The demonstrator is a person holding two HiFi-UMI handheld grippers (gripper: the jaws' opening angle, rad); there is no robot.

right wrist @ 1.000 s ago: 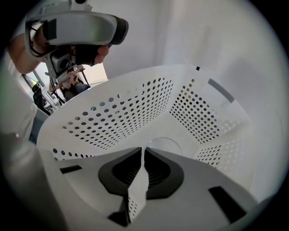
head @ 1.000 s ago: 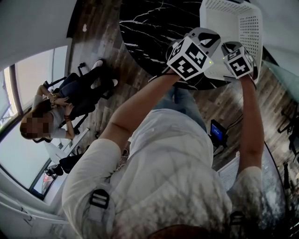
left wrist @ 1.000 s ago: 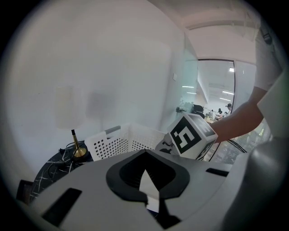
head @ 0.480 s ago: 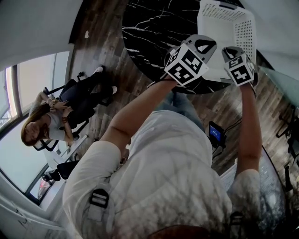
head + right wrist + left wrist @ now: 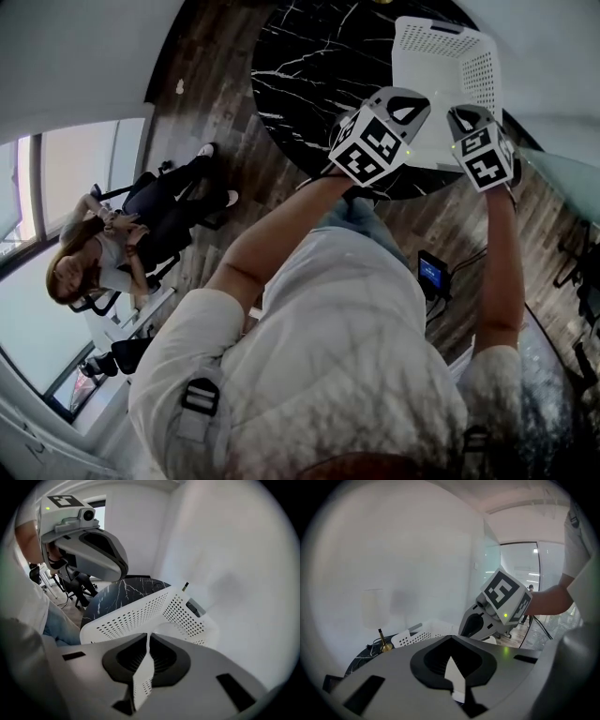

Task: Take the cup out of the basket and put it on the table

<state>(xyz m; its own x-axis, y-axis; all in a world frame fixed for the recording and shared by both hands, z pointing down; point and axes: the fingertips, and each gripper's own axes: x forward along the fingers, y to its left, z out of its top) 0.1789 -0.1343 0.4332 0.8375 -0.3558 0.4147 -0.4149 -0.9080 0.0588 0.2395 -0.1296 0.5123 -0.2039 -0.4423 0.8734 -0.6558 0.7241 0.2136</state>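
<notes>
Head view, left to right: a seated person point(image 5: 103, 258) occupies an office chair on the wood-plank floor point(image 5: 202, 103), well apart from the round, black, white-veined surface point(image 5: 309, 56). The left hand-held gripper point(image 5: 382, 129) is held over the near edge of the surface with its marker cube uppermost. In the left gripper view its jaws stand together but for a thin slit, and nothing lies between them. The white perforated basket point(image 5: 441, 42) sits at the right edge of the surface, and both grippers overlap its near wall in the head view. A small brass-coloured stand point(image 5: 385, 642) rises from the surface near the basket's far side. The right hand-held gripper point(image 5: 482, 142) is near the left one but apart from it, and points into the basket. Its jaws are likewise drawn together to a narrow slit and hold nothing. The cup point(image 5: 174, 626) cannot be made out with certainty; a pale curved form inside the basket, just past the right jaws, appears to be it
</notes>
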